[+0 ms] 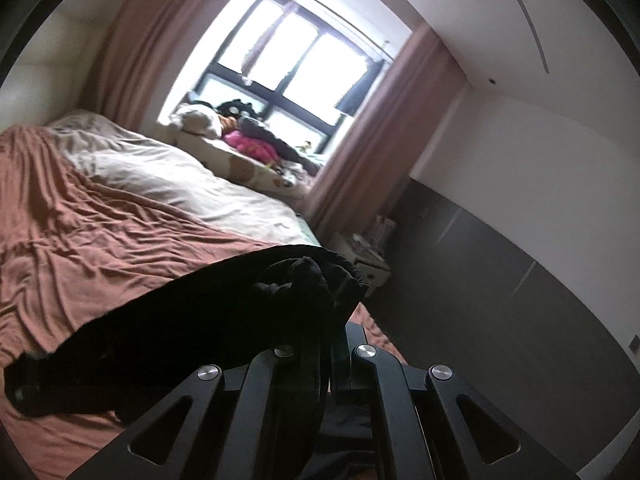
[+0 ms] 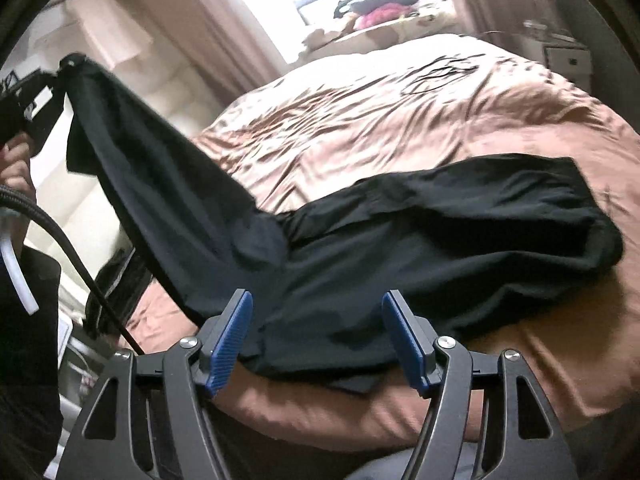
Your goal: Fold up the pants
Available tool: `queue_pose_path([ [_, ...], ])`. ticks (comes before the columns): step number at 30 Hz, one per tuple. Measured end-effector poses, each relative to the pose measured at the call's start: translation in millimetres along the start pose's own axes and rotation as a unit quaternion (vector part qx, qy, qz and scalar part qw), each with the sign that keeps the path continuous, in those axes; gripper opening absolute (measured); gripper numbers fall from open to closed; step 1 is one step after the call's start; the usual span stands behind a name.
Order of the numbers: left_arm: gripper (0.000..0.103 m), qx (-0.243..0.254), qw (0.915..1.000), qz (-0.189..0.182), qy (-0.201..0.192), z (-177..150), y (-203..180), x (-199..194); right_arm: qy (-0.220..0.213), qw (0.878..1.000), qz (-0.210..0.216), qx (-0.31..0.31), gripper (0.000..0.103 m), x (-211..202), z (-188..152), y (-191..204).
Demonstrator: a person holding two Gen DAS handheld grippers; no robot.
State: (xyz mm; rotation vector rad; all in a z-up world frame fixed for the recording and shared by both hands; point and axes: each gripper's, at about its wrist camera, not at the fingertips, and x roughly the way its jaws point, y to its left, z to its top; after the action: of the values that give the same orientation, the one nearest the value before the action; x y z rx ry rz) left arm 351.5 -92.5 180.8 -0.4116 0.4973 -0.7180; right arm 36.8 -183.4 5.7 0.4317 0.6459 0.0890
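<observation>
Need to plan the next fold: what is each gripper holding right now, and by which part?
Left gripper is shut on the black pants, lifting one end; which end is unclear. Right gripper is open, holding nothing.

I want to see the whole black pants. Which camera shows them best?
The right wrist view: the black pants spread across the bed, one end lifted by the left hand-held gripper. The left wrist view shows only a dark bunched part.

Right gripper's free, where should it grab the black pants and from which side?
Probably the near edge of the black pants, the flap lying flat just below the open right gripper. Come in low from the bed's near side, one finger under that edge. The left gripper already holds the far end raised, so the rest is taut or spread flat.
</observation>
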Motion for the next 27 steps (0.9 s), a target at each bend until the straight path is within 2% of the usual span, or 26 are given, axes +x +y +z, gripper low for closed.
queue_pose_path([
  [5,0.003,0.013,0.9995,-0.019,0.023,-5.9,-27.9,30.4,-0.031,0.998,-0.031,0.034,0.066,-29.3,-5.7,-29.2],
  [14,0.003,0.022,0.9955,-0.045,0.08,-35.9,-61.5,96.4,-0.049,0.993,-0.06,0.09,0.066,-57.6,-22.8,-73.5],
  [20,0.003,0.022,0.9896,-0.062,0.128,-66.9,-75.0,139.4,-0.051,0.988,-0.074,0.122,0.066,-68.2,-35.4,-97.1],
  [27,0.003,0.033,0.9785,-0.08,0.188,-111.6,-90.1,182.0,-0.046,0.985,-0.087,0.138,0.066,-69.8,-36.8,-112.0],
])
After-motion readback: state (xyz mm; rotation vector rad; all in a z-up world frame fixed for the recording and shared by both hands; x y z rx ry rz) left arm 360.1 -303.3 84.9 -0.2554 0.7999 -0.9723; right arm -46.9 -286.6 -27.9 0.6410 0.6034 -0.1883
